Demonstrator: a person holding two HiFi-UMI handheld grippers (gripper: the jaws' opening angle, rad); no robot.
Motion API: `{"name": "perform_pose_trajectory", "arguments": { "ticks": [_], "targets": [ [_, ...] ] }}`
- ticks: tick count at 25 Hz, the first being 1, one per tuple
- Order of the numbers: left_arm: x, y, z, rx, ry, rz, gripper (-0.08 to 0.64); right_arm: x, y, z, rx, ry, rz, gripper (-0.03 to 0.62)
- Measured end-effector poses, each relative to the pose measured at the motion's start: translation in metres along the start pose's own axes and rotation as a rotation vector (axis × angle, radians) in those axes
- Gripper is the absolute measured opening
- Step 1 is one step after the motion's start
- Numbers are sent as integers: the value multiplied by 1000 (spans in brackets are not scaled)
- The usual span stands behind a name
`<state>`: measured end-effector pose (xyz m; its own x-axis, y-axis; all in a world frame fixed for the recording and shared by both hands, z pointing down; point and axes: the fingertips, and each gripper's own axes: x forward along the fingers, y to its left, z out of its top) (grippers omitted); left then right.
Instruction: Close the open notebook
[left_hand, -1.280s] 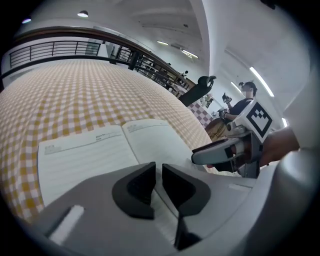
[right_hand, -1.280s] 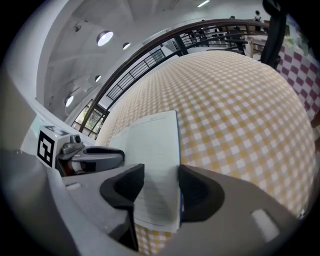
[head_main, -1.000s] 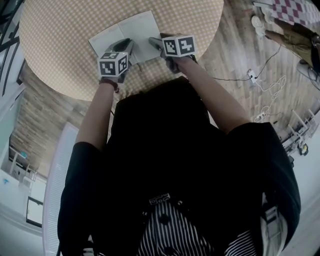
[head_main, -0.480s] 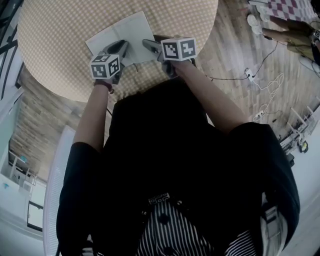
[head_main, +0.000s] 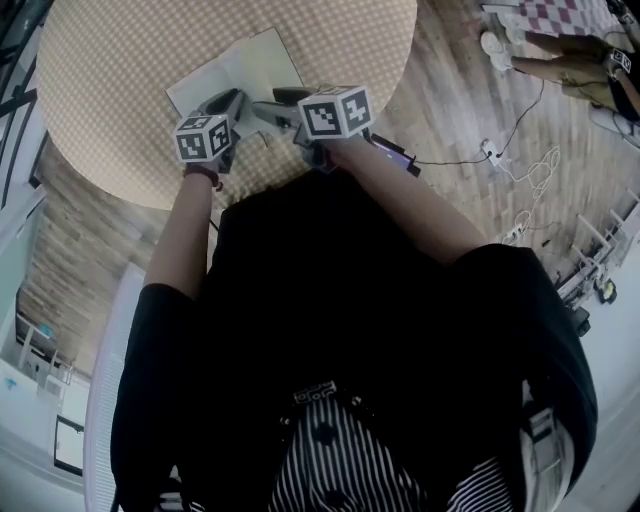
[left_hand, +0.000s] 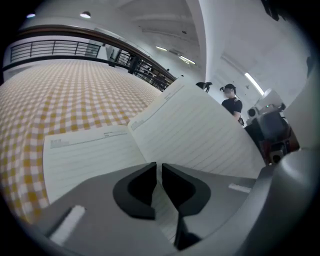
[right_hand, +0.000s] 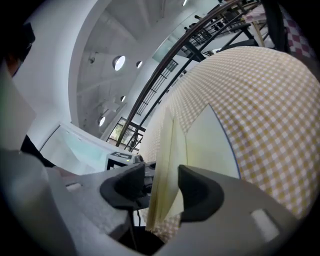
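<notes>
The notebook (head_main: 238, 62) lies on the checked cloth of the round desk (head_main: 110, 70), close to the desk's near edge and right in front of the person, with a wide stretch of bare cloth beyond it and off to the left. Its left half lies flat on the cloth, while the right half is raised and tilts up off the desk, as the left gripper view shows (left_hand: 200, 135). The left hand-held gripper (left_hand: 158, 170) hangs over the near edge of the flat page, its jaws drawn almost together with only a thin slit between them and nothing in it. The right hand-held gripper (right_hand: 164, 187) has its jaws on either side of the raised half, which shows edge-on (right_hand: 167, 165) as a thin stack of leaves and cover pinched between them. In the head view the two hand-held grippers sit near each other, the left (head_main: 232, 100) just beside the right (head_main: 272, 101), both at the notebook's near edge.
</notes>
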<state>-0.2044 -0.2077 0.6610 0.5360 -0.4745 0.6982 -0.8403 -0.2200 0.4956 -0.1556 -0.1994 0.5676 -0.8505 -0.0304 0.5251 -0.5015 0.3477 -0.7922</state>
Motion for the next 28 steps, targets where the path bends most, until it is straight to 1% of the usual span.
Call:
{"name": "perform_pose_trajectory", "arguments": {
  "ticks": [1, 3, 5, 7, 8, 9, 10, 11, 12, 13, 14, 15, 16, 17, 18, 21, 22, 23, 25, 28],
  "targets": [
    [-2, 3, -3, -16, 1, 11, 24, 3, 10, -3, -25, 15, 15, 204],
    [-5, 7, -11, -20, 10, 27, 21, 12, 33, -17, -109, 77, 54, 204],
    [-7, 9, -12, -23, 4, 23, 17, 21, 56, -36, -188, 152, 97, 203],
    [-9, 12, -10, -53, -18, 17, 9, 27, 74, -52, -235, 200, 129, 204],
    [-10, 13, -9, -66, -28, 16, 3, 28, 81, -56, -252, 203, 139, 204],
    [-11, 14, -9, -71, -34, 16, 2, 26, 86, -53, -262, 185, 145, 204],
    [-11, 14, -9, -69, -36, 16, 2, 21, 86, -43, -265, 142, 139, 204],
    [-10, 13, -8, -61, -35, 15, 2, 13, 81, -26, -259, 77, 116, 204],
    [-9, 12, -8, -54, -33, 12, 3, 0, 71, -4, -246, -4, 70, 204],
    [-10, 12, -8, -51, -32, 10, 2, -15, 54, 18, -230, -83, 5, 204],
    [-11, 12, -9, -51, -31, 10, 3, -30, 33, 36, -214, -141, -71, 204],
    [-12, 12, -9, -51, -31, 12, 2, -42, 10, 48, -203, -170, -145, 204],
    [-14, 13, -9, -51, -32, 15, 2, -50, -14, 54, -193, -170, -205, 204],
    [-15, 14, -9, -50, -31, 17, 3, -53, -34, 53, -176, -147, -242, 206],
    [-15, 14, -10, -49, -30, 17, 2, -52, -50, 46, -149, -111, -256, 207],
    [-15, 12, -10, -43, -19, 14, 3, -35, -75, 10, -74, 8, -228, 209],
    [-13, 10, -9, -39, -15, 11, 3, -30, -77, 1, -60, 25, -214, 209],
    [-11, 7, -10, -36, -10, 8, 2, -28, -75, -2, -44, 21, -196, 209],
    [-9, 6, -12, -37, -7, -7, 3, -26, -56, 0, -22, -25, -150, 209],
    [-13, 14, -11, -63, -17, -35, 3, -14, -11, 5, -50, -53, -62, 209]
  ]
}}
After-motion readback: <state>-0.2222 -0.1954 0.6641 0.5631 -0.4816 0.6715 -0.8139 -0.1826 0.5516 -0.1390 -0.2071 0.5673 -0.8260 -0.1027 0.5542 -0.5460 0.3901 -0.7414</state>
